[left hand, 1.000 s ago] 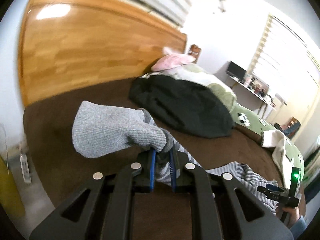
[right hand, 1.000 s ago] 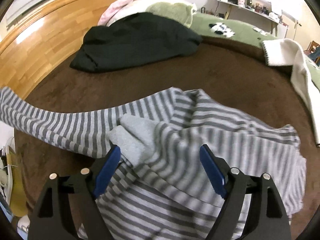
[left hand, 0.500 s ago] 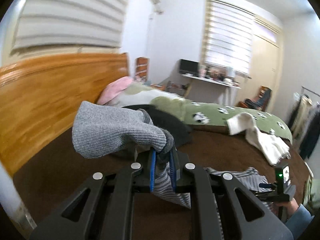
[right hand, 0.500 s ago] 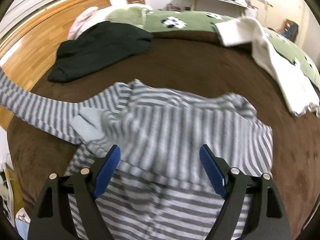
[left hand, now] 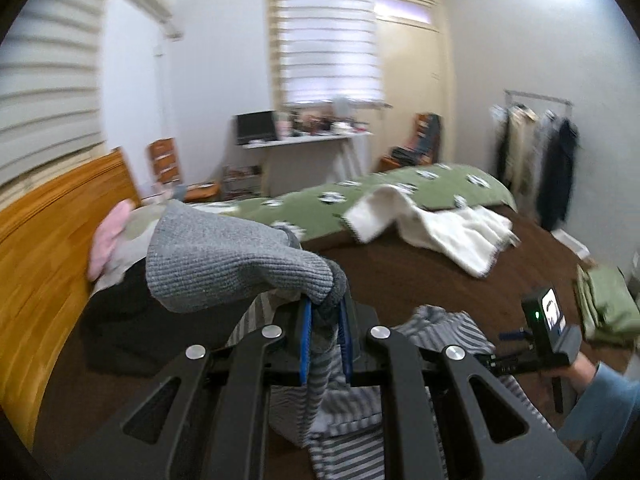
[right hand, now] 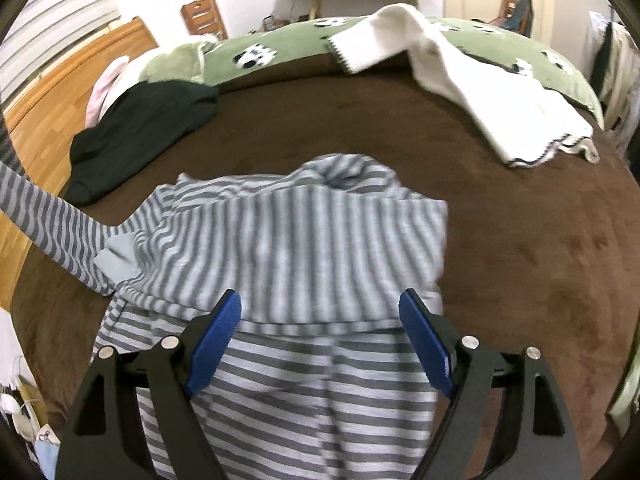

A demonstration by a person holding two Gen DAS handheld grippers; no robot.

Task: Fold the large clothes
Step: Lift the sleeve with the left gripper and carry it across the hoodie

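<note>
Striped sweater (right hand: 304, 248) lies bunched on the brown bed (right hand: 520, 208); left claw (left hand: 325, 344) pinches its grey cuff (left hand: 224, 264) up high, right claw (right hand: 320, 344) hangs wide apart above it.

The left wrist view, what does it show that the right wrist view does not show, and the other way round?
Only the left wrist view shows the left tongs shut on the grey cuff of the striped garment, and the clothes rack. Only the right wrist view shows the right tongs open over the garment's folded body, nothing between their fingers. Both show the white blanket, the green duvet and the brown bedcover.
</note>
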